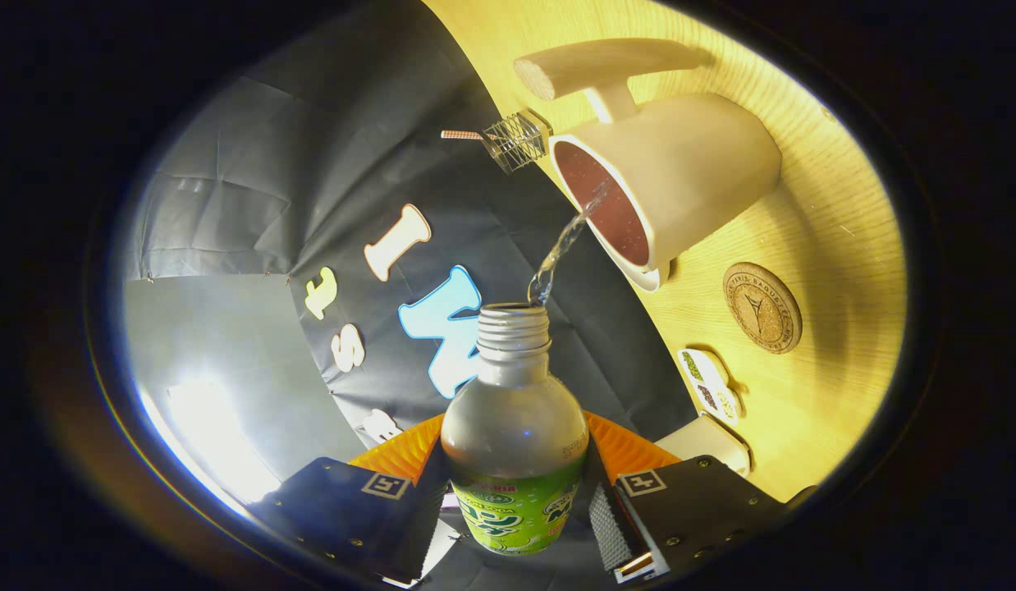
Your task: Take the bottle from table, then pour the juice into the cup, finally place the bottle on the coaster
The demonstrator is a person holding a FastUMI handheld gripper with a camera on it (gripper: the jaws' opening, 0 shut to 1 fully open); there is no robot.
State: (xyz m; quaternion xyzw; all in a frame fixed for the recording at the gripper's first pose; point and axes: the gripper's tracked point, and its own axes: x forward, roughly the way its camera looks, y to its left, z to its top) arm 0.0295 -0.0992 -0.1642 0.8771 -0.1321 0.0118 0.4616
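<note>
My gripper [520, 509] is shut on a clear plastic bottle [514, 439] with a green label, both fingers pressing its sides. The bottle is uncapped and tipped, with its threaded neck pointing away from me. A thin stream of clear liquid [561, 250] runs from its mouth into a cream cup [680, 176] with a dark red inside and a long wooden handle, standing on the wooden table [836, 213]. A round cork coaster [762, 307] lies on the table just beside the cup, beyond my right finger.
A small wire holder [516, 139] with a stick handle stands at the table's far edge behind the cup. A small white container [709, 382] with printed patches and a white box [709, 443] sit on the table near my right finger.
</note>
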